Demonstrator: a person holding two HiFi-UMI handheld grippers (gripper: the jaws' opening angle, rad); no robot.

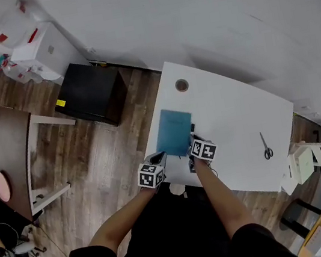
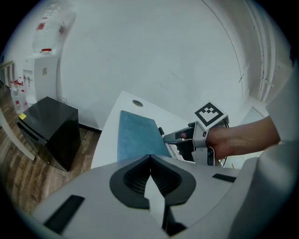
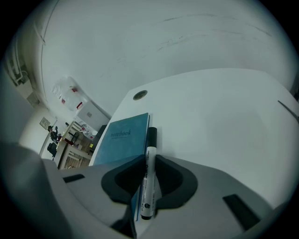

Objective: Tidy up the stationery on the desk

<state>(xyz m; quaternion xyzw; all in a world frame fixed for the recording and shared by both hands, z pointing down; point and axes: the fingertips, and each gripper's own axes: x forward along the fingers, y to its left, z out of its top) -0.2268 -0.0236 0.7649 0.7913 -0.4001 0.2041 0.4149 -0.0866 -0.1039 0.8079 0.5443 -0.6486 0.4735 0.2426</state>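
Note:
A blue notebook (image 1: 173,132) lies at the near left of the white desk (image 1: 231,113). My left gripper (image 1: 156,158) is at its near left corner with jaws shut. In the left gripper view the notebook (image 2: 138,135) runs right up to the jaw tips (image 2: 150,158); a grip on it does not show. My right gripper (image 1: 195,144) is beside the notebook's near right corner, shut on a white marker (image 3: 147,172) with a black cap, which points forward along the notebook's (image 3: 122,137) right edge. Black-handled scissors (image 1: 266,147) lie far right on the desk.
A round cable hole (image 1: 182,85) sits at the desk's far left corner. A black cabinet (image 1: 90,92) stands on the wood floor to the left, a brown table (image 1: 4,157) beyond it. White shelving with books (image 1: 305,161) stands off the desk's right end.

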